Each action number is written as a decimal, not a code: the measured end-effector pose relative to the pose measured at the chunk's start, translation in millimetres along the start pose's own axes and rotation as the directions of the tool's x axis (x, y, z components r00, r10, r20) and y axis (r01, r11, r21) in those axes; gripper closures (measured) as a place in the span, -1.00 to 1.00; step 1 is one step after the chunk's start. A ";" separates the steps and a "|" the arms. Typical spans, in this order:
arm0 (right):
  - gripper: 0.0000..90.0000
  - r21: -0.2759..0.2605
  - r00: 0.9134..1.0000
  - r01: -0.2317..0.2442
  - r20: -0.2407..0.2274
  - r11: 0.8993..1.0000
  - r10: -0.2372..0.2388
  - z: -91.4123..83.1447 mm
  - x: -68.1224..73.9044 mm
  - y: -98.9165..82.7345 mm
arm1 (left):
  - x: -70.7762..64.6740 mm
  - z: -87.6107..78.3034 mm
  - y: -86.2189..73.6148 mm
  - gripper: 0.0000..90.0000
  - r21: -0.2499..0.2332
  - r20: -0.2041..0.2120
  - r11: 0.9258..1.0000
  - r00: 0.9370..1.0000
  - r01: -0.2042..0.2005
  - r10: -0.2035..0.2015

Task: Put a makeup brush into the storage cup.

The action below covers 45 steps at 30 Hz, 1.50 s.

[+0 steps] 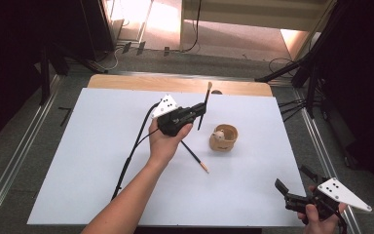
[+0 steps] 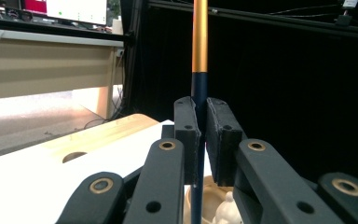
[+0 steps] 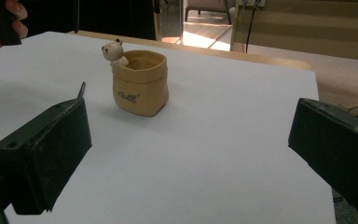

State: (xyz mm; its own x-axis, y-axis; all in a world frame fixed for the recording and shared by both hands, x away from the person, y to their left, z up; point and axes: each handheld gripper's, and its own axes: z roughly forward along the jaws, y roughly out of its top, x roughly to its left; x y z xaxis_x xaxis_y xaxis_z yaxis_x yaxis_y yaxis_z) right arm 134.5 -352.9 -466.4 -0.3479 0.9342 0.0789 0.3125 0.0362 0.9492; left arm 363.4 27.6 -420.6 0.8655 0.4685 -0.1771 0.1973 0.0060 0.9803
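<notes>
High view: left hand-held gripper (image 1: 198, 113) clamped on brush (image 1: 204, 106), right hand-held gripper (image 1: 292, 187) wide open.

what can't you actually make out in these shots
- Held brush: its top is cut off by the upper edge of the left gripper view; its lower end is hidden behind the left gripper.
- Second brush on the table: its upper part is hidden under the hand in the high view.
- Lettering on the tan holder: too small to read in the right gripper view.
- Right gripper: its body is partly cut off by the bottom edge of the high view.
</notes>
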 end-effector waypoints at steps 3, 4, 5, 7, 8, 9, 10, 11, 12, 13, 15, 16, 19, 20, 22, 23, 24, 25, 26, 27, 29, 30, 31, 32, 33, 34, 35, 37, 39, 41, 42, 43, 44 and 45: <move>-1.00 -0.001 1.000 -0.001 -0.001 1.000 0.001 0.0 0.3 0.1 | -2.3 6.2 -1.0 0.89 -0.007 0.013 1.000 1.000 0.014 -0.014; -1.00 -0.001 1.000 0.001 -0.001 1.000 -0.001 0.1 0.4 0.0 | -2.8 7.9 -1.2 0.89 -0.006 0.015 1.000 1.000 0.015 -0.014; -1.00 -0.001 1.000 0.003 0.000 1.000 -0.003 0.2 0.4 -0.1 | -3.4 9.4 -1.3 0.89 -0.009 0.014 1.000 1.000 0.018 -0.018; -1.00 0.000 1.000 0.002 -0.002 1.000 -0.002 0.3 0.7 -0.3 | -4.4 12.8 -1.1 0.89 -0.007 0.013 1.000 1.000 0.014 -0.014; -1.00 0.000 1.000 0.001 -0.002 1.000 -0.001 0.4 0.9 -0.4 | -4.6 14.7 -1.2 0.89 -0.012 0.017 1.000 1.000 0.016 -0.015; -1.00 0.000 1.000 0.001 -0.004 1.000 -0.001 0.4 1.2 -0.4 | -5.2 16.8 -1.3 0.89 -0.016 0.021 1.000 1.000 0.021 -0.021; -1.00 -0.001 1.000 0.000 -0.004 1.000 0.000 0.4 1.3 -0.4 | -6.3 19.0 -1.5 0.89 -0.019 0.020 0.999 0.999 0.027 -0.026; -1.00 -0.001 1.000 0.001 -0.004 1.000 -0.001 0.3 1.2 -0.4 | -6.4 20.8 -1.7 0.89 -0.019 0.024 0.999 0.999 0.026 -0.025; -1.00 -0.001 1.000 0.002 -0.004 1.000 -0.002 0.1 1.0 -0.4 | -7.1 22.7 -2.3 0.89 -0.022 0.025 0.999 0.999 0.031 -0.030; -1.00 -0.003 1.000 0.001 -0.003 1.000 -0.002 0.0 0.8 -0.4 | -7.5 24.1 -2.7 0.89 -0.022 0.023 0.999 0.999 0.032 -0.031; -1.00 -0.003 1.000 -0.002 -0.003 1.000 0.002 -0.2 0.5 -0.5 | -7.5 28.1 -4.0 0.89 -0.024 0.032 0.999 0.999 0.032 -0.031; -1.00 -0.004 1.000 -0.002 -0.003 1.000 0.002 -0.3 0.2 -0.5 | -7.8 30.4 -4.6 0.89 -0.024 0.036 0.999 0.999 0.035 -0.034; -1.00 -0.006 1.000 -0.003 -0.005 1.000 0.003 -0.6 -0.3 -0.6 | -8.7 34.4 -5.0 0.89 -0.033 0.039 0.999 0.998 0.042 -0.041; -1.00 -0.007 1.000 -0.004 -0.006 1.000 0.004 -0.5 -0.3 -0.7 | -9.1 36.2 -5.2 0.89 -0.032 0.039 0.998 0.998 0.046 -0.044; -1.00 -0.007 1.000 -0.004 -0.006 1.000 0.004 -0.6 -0.6 -0.9 | -9.3 39.4 -5.8 0.89 -0.033 0.042 0.998 0.998 0.048 -0.047; -1.00 -0.007 1.000 -0.008 -0.006 1.000 0.008 -0.7 -0.6 -1.0 | -9.6 41.1 -6.3 0.89 -0.035 0.042 0.998 0.998 0.052 -0.050; -1.00 -0.007 1.000 -0.010 -0.006 1.000 0.010 -0.8 -0.7 -1.0 | -9.7 42.1 -6.8 0.89 -0.036 0.046 0.998 0.997 0.056 -0.054; -1.00 -0.008 1.000 -0.011 -0.006 1.000 0.011 -0.9 -0.7 -1.0 | -9.8 43.8 -7.2 0.89 -0.037 0.049 0.998 0.997 0.056 -0.054; -1.00 -0.008 1.000 -0.014 -0.006 1.000 0.014 -1.0 -0.7 -1.1 | -10.6 45.3 -7.8 0.89 -0.039 0.053 0.997 0.997 0.060 -0.058; -1.00 -0.008 1.000 -0.015 -0.006 1.000 0.015 -1.2 -0.8 -1.1 | -11.4 47.1 -8.2 0.89 -0.041 0.050 0.997 0.997 0.058 -0.056; -1.00 -0.010 1.000 -0.013 -0.005 1.000 0.013 -1.3 -1.4 -1.3 | -11.9 49.5 -8.8 0.89 -0.045 0.056 0.997 0.997 0.060 -0.058; -1.00 -0.011 1.000 -0.012 -0.005 1.000 0.012 -1.3 -1.7 -1.3 | -12.4 50.9 -9.0 0.89 -0.044 0.057 0.997 0.997 0.061 -0.059; -1.00 -0.010 1.000 -0.015 -0.005 1.000 0.015 -1.5 -1.7 -1.3 | -12.6 51.8 -9.2 0.89 -0.044 0.060 0.997 0.997 0.060 -0.057; -1.00 -0.010 1.000 -0.016 -0.006 1.000 0.016 -1.5 -1.8 -1.4 | -12.9 53.2 -9.7 0.89 -0.046 0.062 0.997 0.996 0.063 -0.060; -1.00 -0.010 1.000 -0.017 -0.006 1.000 0.017 -1.6 -1.8 -1.4 | -13.2 54.5 -10.2 0.89 -0.043 0.062 0.997 0.996 0.064 -0.061; -1.00 -0.010 1.000 -0.018 -0.006 1.000 0.018 -1.6 -1.9 -1.4 | -13.7 55.8 -11.1 0.89 -0.043 0.064 0.997 0.996 0.069 -0.066; -1.00 -0.009 1.000 -0.021 -0.006 1.000 0.021 -1.7 -1.9 -1.4 | -13.8 57.1 -12.0 0.89 -0.043 0.066 0.997 0.995 0.071 -0.068; -1.00 -0.011 1.000 -0.021 -0.008 1.000 0.021 -1.5 -2.1 -1.6 | -14.4 59.5 -14.0 0.89 -0.041 0.062 0.996 0.995 0.078 -0.076; -1.00 -0.011 1.000 -0.021 -0.009 1.000 0.021 -1.5 -2.3 -1.7 | -14.8 62.1 -16.2 0.89 -0.038 0.057 0.996 0.995 0.078 -0.076; -1.00 -0.012 1.000 -0.019 -0.009 1.000 0.019 -1.6 -2.4 -1.8 | -15.1 64.2 -17.5 0.89 -0.036 0.052 0.996 0.995 0.082 -0.080; -1.00 -0.012 1.000 -0.019 -0.009 1.000 0.019 -1.7 -2.4 -1.8 | -15.4 65.2 -18.1 0.89 -0.041 0.049 0.996 0.995 0.085 -0.083; -1.00 -0.012 1.000 -0.019 -0.009 1.000 0.019 -1.7 -2.4 -1.8 | -15.1 66.4 -18.8 0.89 -0.041 0.046 0.995 0.995 0.087 -0.085; -1.00 -0.013 1.000 -0.018 -0.008 1.000 0.018 -1.8 -2.7 -1.9 | -14.7 67.6 -19.5 0.89 -0.043 0.045 0.995 0.995 0.092 -0.090; -1.00 -0.012 1.000 -0.019 -0.008 1.000 0.019 -1.9 -2.9 -1.9 | -14.0 68.3 -20.2 0.89 -0.039 0.039 0.995 0.995 0.090 -0.089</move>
State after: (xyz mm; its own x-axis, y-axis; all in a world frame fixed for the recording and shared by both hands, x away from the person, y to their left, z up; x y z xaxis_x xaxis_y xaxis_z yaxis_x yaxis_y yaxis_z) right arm 133.2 -356.3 -467.8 -0.3486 0.9320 0.0992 0.3080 0.0140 0.9513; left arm 378.7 -39.4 -443.8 0.8621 0.4310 -0.2666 0.2565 0.0826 0.9630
